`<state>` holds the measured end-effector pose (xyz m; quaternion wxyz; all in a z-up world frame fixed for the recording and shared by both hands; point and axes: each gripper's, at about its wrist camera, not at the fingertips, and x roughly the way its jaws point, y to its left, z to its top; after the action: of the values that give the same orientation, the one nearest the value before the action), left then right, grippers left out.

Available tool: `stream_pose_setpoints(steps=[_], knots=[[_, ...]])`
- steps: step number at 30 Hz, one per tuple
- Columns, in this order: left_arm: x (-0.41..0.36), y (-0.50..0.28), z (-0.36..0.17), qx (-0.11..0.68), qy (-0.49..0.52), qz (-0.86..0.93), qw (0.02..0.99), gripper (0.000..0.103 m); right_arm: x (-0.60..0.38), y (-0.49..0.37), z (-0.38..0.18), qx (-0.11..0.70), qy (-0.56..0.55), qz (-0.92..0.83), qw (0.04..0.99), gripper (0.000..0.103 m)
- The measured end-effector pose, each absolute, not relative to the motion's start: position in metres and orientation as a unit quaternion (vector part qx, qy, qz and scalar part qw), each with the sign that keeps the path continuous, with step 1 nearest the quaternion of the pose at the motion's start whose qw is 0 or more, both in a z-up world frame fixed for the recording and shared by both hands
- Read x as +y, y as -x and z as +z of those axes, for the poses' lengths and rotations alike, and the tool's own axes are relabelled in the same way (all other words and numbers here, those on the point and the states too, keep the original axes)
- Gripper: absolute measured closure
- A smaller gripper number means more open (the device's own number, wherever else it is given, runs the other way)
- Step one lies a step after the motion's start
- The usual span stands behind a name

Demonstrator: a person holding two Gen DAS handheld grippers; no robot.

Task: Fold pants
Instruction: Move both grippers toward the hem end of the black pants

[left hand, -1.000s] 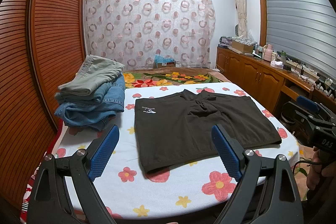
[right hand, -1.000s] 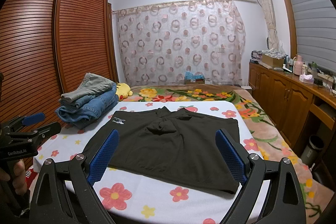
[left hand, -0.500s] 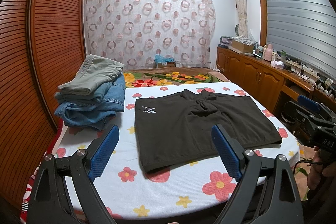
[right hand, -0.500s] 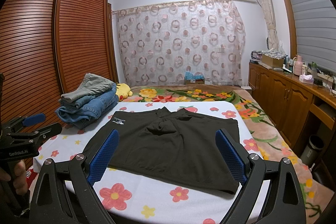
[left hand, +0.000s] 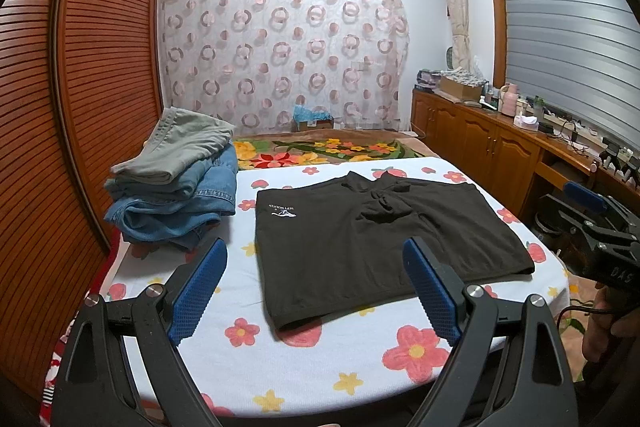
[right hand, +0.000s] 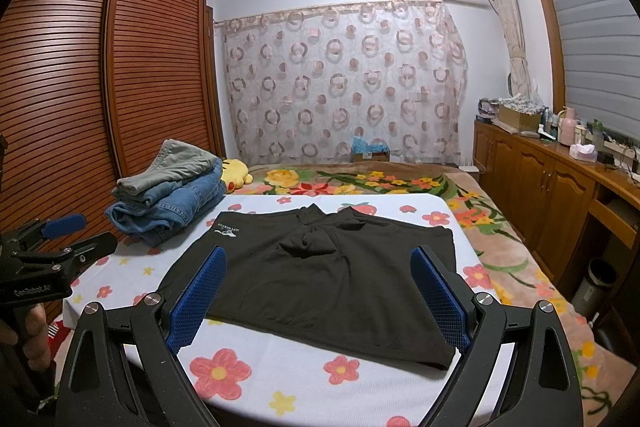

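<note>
A pair of dark pants (left hand: 372,239) lies flat on a white flowered sheet (left hand: 304,363), folded into a wide rectangle with a small white logo at its far left corner; it also shows in the right wrist view (right hand: 324,275). My left gripper (left hand: 316,287) is open and empty, held above the near edge of the sheet, short of the pants. My right gripper (right hand: 320,295) is open and empty, held over the near edge of the pants. Each gripper shows at the side of the other's view, the right one (left hand: 596,227) and the left one (right hand: 48,247).
A stack of folded jeans and grey-green trousers (left hand: 180,179) sits at the far left of the sheet, also in the right wrist view (right hand: 168,191). A slatted wooden wardrobe (left hand: 80,107) stands left. Wooden cabinets (right hand: 552,195) line the right wall. A flowered bedspread (right hand: 360,183) lies behind.
</note>
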<state>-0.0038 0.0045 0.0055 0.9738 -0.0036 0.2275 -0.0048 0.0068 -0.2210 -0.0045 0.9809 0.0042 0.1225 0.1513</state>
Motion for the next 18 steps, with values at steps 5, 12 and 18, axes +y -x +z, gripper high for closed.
stream_pose_setpoints(steps=[5,12,18], knots=[[0.0048,0.0043,0.0062,0.228,0.004,-0.005,0.974,0.013,-0.2208,-0.0068,-0.0048,0.123,-0.004,0.151,0.981,0.009],[0.0042,0.0041,0.0054,0.227,0.002,-0.004,0.974,0.013,-0.2229,-0.0079,-0.005,0.126,-0.003,0.151,0.981,0.009],[-0.0024,0.0048,0.0124,0.234,0.002,-0.013,0.972,0.013,-0.2283,-0.0153,-0.0072,0.133,0.003,0.146,0.98,0.009]])
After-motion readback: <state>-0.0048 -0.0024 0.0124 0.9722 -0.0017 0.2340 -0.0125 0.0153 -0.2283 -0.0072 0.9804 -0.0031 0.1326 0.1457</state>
